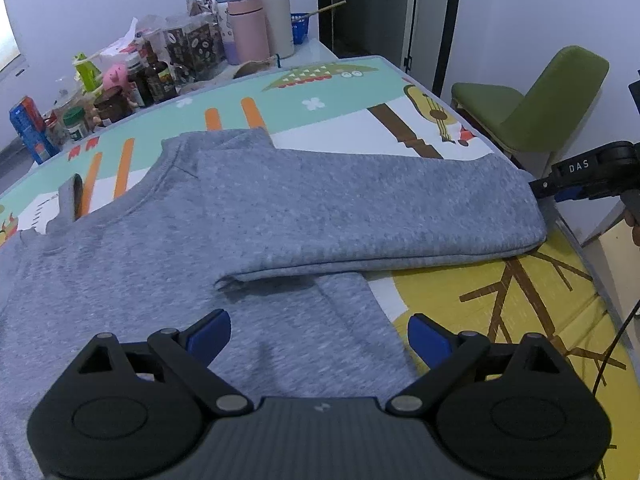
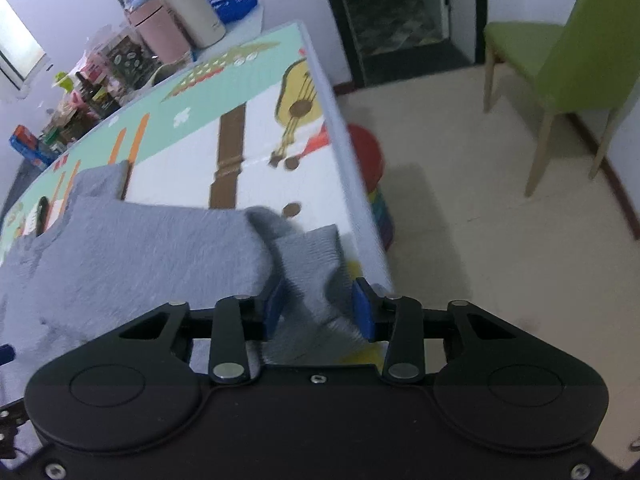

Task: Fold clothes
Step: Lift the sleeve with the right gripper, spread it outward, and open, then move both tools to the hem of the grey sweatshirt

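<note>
One grey fleecy sweatshirt (image 1: 224, 216) flat on bench's printed mat (image 1: 500, 300), sleeve folded across | L gripper (image 1: 320, 336) spread wide over hem, pinching nothing | R gripper (image 2: 320, 308) jaws part-spread, ribbed cuff (image 2: 316, 256) between blue pads, contact unclear | L view only: matte R gripper at sleeve end | R view only: floor, red stool (image 2: 366, 152)

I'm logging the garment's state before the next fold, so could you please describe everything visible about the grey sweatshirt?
The grey sweatshirt looks like heathered fleece with a ribbed crew neck. It lies flat on the printed mat, one sleeve folded across the body. Its cuff end lies between the right gripper's blue pads; contact is unclear. The open left gripper hovers over its lower part.
</note>
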Demonstrator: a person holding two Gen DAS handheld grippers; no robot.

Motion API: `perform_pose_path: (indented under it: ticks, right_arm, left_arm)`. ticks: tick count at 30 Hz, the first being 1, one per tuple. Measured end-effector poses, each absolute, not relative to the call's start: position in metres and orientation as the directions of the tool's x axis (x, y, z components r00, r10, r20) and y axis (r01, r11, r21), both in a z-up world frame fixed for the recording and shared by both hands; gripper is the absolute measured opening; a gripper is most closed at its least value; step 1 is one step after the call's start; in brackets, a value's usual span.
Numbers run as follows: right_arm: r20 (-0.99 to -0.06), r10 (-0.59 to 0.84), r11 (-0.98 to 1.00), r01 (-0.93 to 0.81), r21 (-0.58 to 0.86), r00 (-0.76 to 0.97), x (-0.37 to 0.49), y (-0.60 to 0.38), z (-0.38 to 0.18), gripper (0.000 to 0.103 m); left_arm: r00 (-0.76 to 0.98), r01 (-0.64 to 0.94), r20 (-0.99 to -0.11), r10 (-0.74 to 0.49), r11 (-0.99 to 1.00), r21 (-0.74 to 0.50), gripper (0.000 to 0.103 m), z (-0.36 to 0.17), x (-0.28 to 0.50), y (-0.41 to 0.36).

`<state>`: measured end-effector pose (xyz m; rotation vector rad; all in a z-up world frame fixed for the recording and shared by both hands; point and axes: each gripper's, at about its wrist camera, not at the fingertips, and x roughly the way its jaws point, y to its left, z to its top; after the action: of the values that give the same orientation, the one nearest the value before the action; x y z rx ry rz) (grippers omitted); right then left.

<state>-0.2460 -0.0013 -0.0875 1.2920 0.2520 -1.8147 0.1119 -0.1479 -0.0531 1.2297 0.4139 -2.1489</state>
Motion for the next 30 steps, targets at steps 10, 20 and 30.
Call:
perform_pose_path:
  ticks: [10, 20, 30]
  right_arm:
    - [-0.786, -0.593, -0.587, 0.762, 0.272, -0.175, -0.24, 0.012, -0.052, 0.005]
    - [-0.698, -0.467, -0.813, 0.573, 0.099, -0.542, -0.297, 0.074, 0.002, 0.004]
    - [-0.651, -0.46, -0.858, 0.492, 0.148, -0.604, -0.3, 0.095, 0.019, 0.014]
  left_arm:
    - [-0.383, 0.64, -0.86, -0.337, -0.768, 0.016, 0.097, -0.056, 0.104, -0.145]
    - [-0.392, 0.64, -0.858, -0.331, -0.768, 0.004, 0.097, -0.053, 0.106, -0.141]
    - [-0.395, 0.631, -0.859, -0.326, -0.776, 0.004, 0.097, -0.048, 0.107, -0.132]
